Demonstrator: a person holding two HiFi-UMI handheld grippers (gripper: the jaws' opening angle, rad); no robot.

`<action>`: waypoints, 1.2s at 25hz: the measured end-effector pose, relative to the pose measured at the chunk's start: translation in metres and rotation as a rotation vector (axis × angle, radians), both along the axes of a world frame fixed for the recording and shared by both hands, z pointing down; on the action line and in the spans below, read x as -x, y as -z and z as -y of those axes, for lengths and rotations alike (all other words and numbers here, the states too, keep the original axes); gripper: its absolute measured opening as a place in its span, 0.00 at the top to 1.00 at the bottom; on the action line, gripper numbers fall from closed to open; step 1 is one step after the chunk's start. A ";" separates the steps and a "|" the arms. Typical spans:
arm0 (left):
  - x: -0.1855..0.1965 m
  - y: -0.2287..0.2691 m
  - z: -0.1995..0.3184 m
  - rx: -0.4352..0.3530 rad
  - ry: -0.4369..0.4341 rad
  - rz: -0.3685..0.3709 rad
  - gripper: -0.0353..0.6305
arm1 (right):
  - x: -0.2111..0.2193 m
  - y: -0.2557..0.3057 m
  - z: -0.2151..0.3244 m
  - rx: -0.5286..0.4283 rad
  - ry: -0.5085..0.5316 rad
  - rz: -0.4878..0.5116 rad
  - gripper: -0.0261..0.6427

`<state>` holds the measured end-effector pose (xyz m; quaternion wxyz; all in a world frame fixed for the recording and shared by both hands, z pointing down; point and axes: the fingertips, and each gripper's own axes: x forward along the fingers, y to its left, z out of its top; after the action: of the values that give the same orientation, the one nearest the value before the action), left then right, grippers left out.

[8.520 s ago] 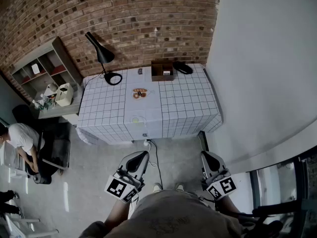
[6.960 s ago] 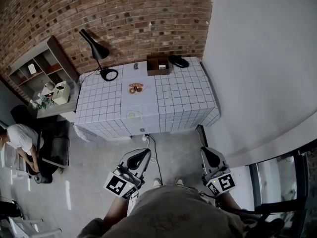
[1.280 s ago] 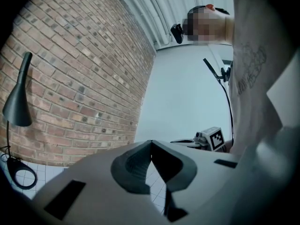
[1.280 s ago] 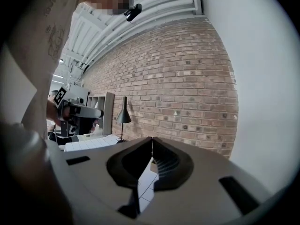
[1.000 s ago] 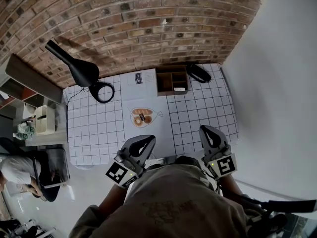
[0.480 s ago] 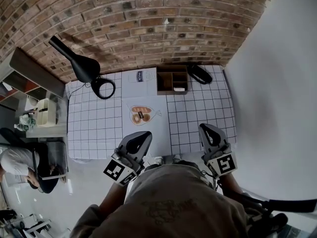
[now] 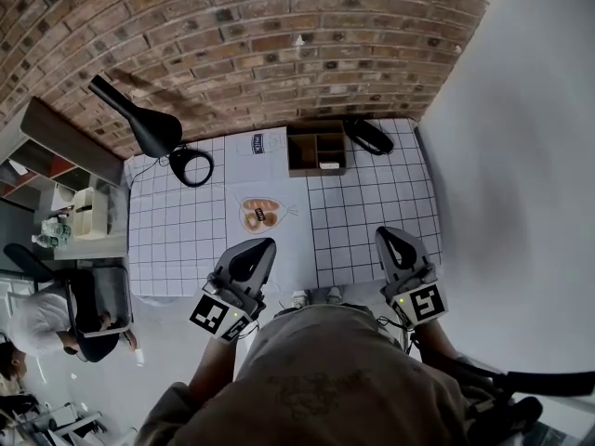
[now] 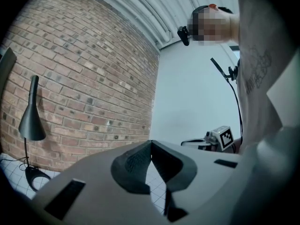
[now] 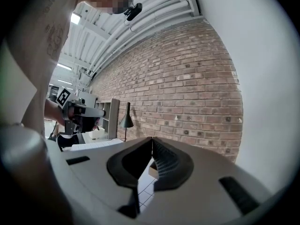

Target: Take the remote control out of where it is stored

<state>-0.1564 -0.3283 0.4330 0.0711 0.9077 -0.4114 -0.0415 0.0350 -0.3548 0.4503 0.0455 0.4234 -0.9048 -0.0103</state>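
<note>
1. Leftmost, a black lamp (image 7: 139,124) stands at the back corner of the checked worktop (image 7: 177,240), close to the brick wall (image 7: 232,45).
2. The left hand-held gripper (image 7: 263,245) hangs at the worktop's near edge, jaws pressed together with nothing between them.
3. Against the wall sits a brown box (image 7: 291,151) of compartments. The small pale piece in its near right compartment looks like the remote control (image 7: 328,165), though it is too small to be sure.
4. The right hand-held gripper (image 7: 387,234) is likewise closed and empty, well apart from the box.

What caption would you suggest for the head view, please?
Shut left gripper and shut right gripper before a checked table bearing a wooden organiser.
</note>
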 end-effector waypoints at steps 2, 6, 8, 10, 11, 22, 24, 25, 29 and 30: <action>-0.001 0.001 0.000 -0.001 0.005 0.008 0.94 | -0.003 0.000 0.000 -0.001 -0.001 0.003 0.94; -0.008 0.008 -0.004 -0.026 0.007 0.003 0.94 | -0.005 -0.001 -0.004 -0.009 0.009 0.009 0.94; -0.009 0.005 -0.006 -0.023 0.007 0.014 0.94 | -0.004 -0.001 -0.005 -0.011 0.019 0.008 0.94; -0.009 0.007 -0.007 -0.027 0.011 0.014 0.94 | -0.002 0.000 -0.006 -0.010 0.040 0.012 0.94; -0.010 0.010 -0.007 -0.032 0.013 0.006 0.94 | 0.000 0.001 -0.007 -0.010 0.058 0.021 0.94; -0.005 0.008 -0.010 -0.025 0.035 -0.011 0.94 | 0.019 -0.009 0.006 -0.058 0.169 -0.103 0.94; -0.005 0.006 -0.011 -0.021 0.032 -0.010 0.94 | 0.023 -0.010 0.010 -0.058 0.190 -0.117 0.94; -0.005 0.005 -0.011 -0.019 0.030 -0.010 0.94 | 0.024 -0.013 0.014 -0.056 0.204 -0.135 0.94; -0.006 0.004 -0.010 -0.012 0.026 -0.023 0.94 | 0.029 -0.025 0.031 -0.039 0.234 -0.208 0.94; -0.006 0.003 -0.009 -0.010 0.025 -0.026 0.94 | 0.029 -0.029 0.036 -0.025 0.234 -0.200 0.94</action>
<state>-0.1500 -0.3190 0.4298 0.0716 0.9022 -0.4217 -0.0562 0.0061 -0.3911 0.4789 0.1285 0.3126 -0.9387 -0.0686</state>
